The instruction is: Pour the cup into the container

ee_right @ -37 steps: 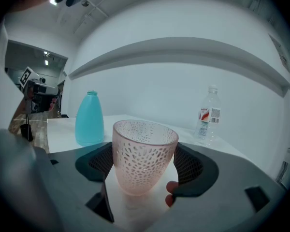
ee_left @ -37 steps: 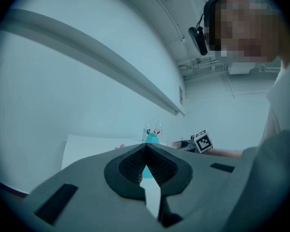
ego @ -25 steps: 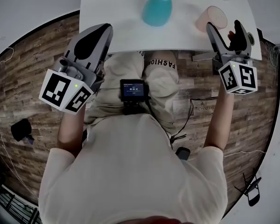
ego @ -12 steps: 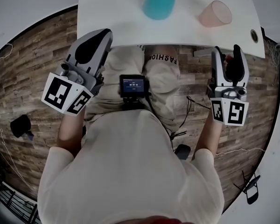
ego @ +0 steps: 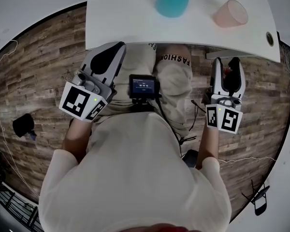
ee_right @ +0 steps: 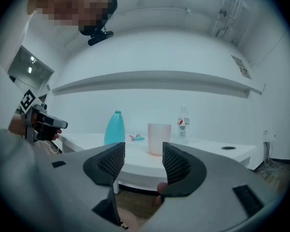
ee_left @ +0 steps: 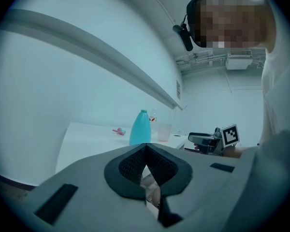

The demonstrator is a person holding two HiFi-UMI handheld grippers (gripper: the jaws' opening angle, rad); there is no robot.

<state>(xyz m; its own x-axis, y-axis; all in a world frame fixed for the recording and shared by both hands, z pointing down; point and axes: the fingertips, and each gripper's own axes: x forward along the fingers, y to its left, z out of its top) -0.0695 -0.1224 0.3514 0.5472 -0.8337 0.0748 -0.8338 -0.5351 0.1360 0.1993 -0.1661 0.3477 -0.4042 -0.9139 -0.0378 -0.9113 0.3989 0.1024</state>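
Fingers of left gripper (ee_left: pixel 145 153) pressed together, those of right gripper (ee_right: pixel 142 161) half-spread, lately closing, empty; cup (ee_right: pixel 159 138) may be toppled if reached with so narrow a gap.

The head view is bright and evenly lit from above, so the white rectangular tabletop (ego: pixel 125 18) is nearly washed out, while heavy wide-angle distortion curves the brown wood-plank floor (ego: pixel 38 81) and the corners fall dark. Both gripper views carry a cool bluish cast inside a round dark vignette. In the right gripper view the turquoise plastic bottle (ee_right: pixel 115 128) and pale pink plastic cup (ee_right: pixel 159 138) look fairly sharp, with a soft shadow under the table edge.
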